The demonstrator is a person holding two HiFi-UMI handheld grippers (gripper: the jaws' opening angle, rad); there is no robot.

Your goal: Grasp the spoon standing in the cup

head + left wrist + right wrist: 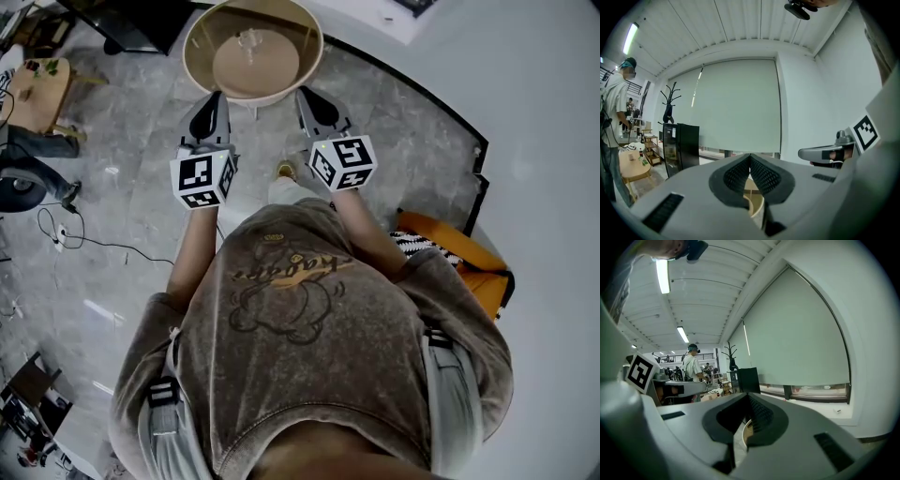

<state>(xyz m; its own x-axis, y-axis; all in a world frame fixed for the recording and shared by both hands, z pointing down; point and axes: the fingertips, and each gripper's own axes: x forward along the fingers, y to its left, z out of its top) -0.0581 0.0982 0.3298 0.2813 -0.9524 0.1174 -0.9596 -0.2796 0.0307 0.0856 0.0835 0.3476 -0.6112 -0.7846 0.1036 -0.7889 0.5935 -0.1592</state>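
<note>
A small round beige table (201,58) stands just ahead of me in the head view. On its top is a clear cup (250,42); whether a spoon stands in it is too small to tell. My left gripper (214,99) reaches to the table's near left rim and my right gripper (304,96) to its near right rim, both short of the cup. In the left gripper view the left gripper (750,157) has its jaws together with nothing between them. The right gripper (749,397) looks the same in its own view. Only a piece of table rim (758,206) shows below the pads.
A grey marble floor lies around the table. A black cabinet (680,145) and a coat rack (669,101) stand by the blind at the left. A person (616,108) stands near a wooden side table (42,89). An orange object (464,258) lies at my right, by a curved white wall.
</note>
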